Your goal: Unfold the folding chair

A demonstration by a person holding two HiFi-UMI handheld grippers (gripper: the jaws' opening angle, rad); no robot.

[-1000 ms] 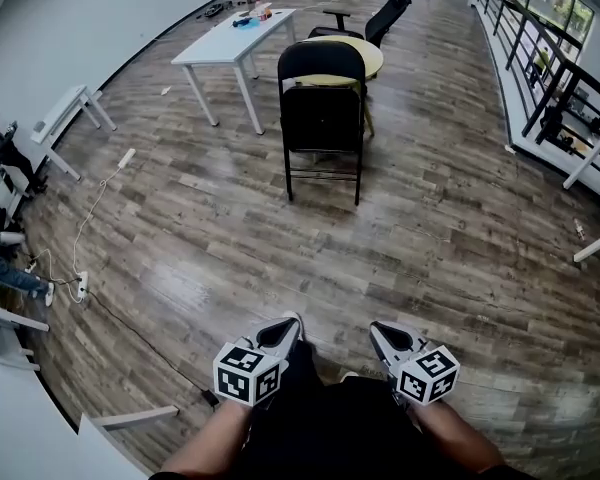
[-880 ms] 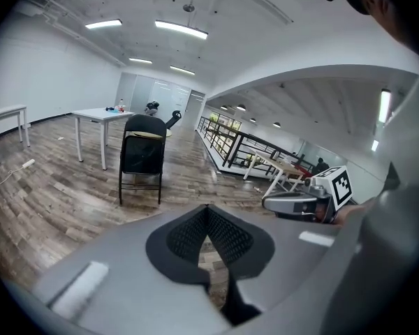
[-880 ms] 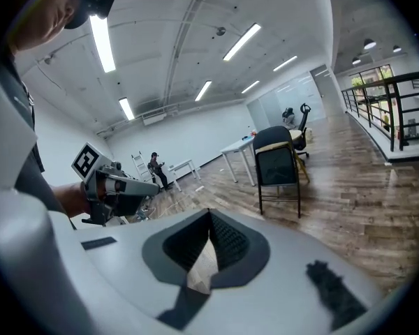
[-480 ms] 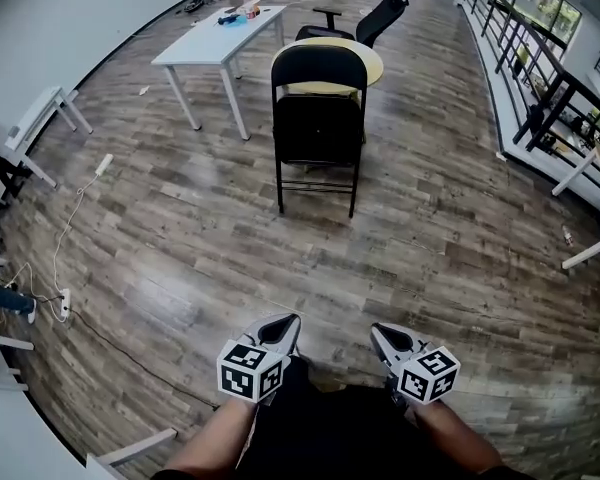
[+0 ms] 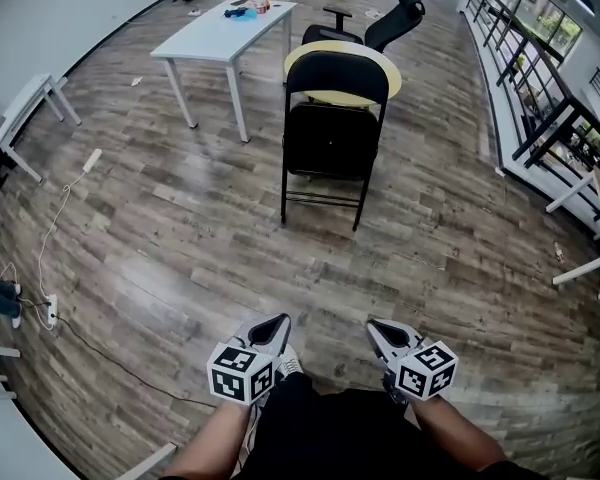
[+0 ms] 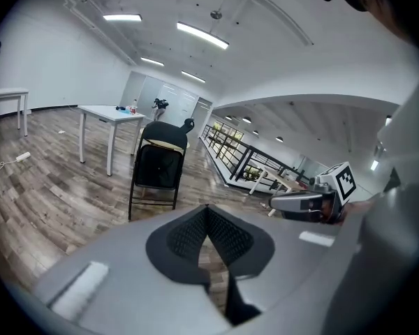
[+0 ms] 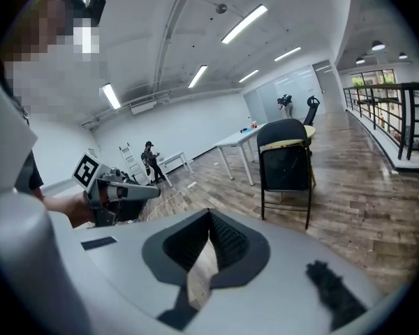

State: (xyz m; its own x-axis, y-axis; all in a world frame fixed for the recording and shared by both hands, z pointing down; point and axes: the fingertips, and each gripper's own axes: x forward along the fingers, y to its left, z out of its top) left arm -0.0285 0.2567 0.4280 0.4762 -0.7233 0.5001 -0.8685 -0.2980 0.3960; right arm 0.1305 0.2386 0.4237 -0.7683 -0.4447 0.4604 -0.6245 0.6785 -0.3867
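Left gripper [image 5: 270, 326] and right gripper [image 5: 385, 336] show low in the head view, close to the person's body, side by side. Both have their jaws shut and hold nothing. The folding chair [image 5: 332, 138] stands far ahead on the wood floor [image 5: 160, 248], a bit right of the middle, and it looks folded flat, with the seat up against the back. A white table [image 5: 225, 33] is far off to its left. A second ago the chair looked smaller and farther away, so the person has been walking up to it. In the left gripper view the jaws are pressed together with nothing between them, and the chair [image 6: 157, 166] is far off, left of the middle. In the right gripper view the jaws are shut too, and the chair [image 7: 286, 162] is far and to the right. No gripper touches the chair yet, so the unfolding has not begun.
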